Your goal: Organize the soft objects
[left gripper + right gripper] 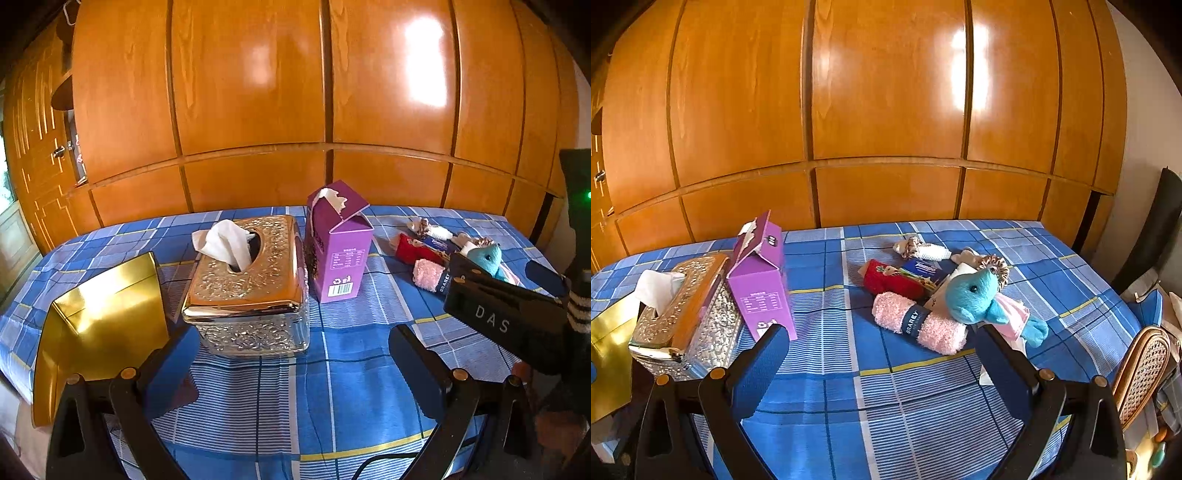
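A heap of soft things lies on the blue checked tablecloth: a blue plush toy, a rolled pink towel with a dark band, a red cloth, a blue tissue pack, a white roll and scrunchies. In the left wrist view the heap lies at the far right. My right gripper is open and empty, its fingertips just short of the towel. My left gripper is open and empty, in front of the ornate tissue box. The right gripper's body shows in the left wrist view.
A purple carton with its top open stands right of the tissue box. A shiny gold box sits at the left edge. Wooden wardrobe panels rise behind the table. A wicker chair back stands at the right.
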`<action>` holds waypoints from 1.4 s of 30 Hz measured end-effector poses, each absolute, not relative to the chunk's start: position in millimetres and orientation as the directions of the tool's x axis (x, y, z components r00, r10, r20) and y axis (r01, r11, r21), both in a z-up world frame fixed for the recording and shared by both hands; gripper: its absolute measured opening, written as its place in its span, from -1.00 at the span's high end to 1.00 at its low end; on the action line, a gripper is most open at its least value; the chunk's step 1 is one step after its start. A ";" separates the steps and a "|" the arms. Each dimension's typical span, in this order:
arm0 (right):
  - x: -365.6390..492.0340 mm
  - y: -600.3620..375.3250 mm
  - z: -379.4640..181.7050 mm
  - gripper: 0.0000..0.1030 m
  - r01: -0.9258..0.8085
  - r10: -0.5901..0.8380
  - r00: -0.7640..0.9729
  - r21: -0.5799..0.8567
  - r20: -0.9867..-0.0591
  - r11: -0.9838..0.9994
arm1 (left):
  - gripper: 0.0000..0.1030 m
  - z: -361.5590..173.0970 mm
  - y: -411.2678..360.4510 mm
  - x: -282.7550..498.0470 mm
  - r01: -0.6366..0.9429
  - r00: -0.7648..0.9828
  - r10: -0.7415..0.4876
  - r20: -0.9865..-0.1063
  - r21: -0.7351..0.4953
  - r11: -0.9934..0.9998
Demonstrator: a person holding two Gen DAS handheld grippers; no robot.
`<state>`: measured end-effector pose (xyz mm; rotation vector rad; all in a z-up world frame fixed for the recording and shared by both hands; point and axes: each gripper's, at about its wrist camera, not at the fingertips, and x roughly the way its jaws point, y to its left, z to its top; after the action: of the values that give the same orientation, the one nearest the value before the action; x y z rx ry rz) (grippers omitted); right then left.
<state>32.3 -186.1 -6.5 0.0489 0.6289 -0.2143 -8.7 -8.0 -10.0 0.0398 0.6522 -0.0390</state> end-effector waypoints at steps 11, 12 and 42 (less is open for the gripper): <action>46.6 -226.6 -14.0 -0.99 0.284 -0.242 0.752 -0.031 -0.613 0.958 | -0.99 -3.0 -23.9 -0.4 0.247 0.728 -0.272 -0.629 -0.130 0.960; 49.6 -235.7 -13.8 -0.99 0.295 -0.251 0.747 -0.032 -0.616 0.955 | -0.99 -1.8 -31.8 1.7 0.270 0.722 -0.280 -0.632 -0.115 0.956; 40.5 -444.0 -37.4 -0.99 0.542 -0.179 0.788 0.525 -0.590 0.657 | -0.88 -36.4 -239.5 148.0 0.591 0.466 -0.408 -0.785 -0.067 0.804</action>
<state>40.5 -444.0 -37.4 0.7506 0.5272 -0.4299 148.0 -239.5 -36.4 0.2269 0.8957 -0.6195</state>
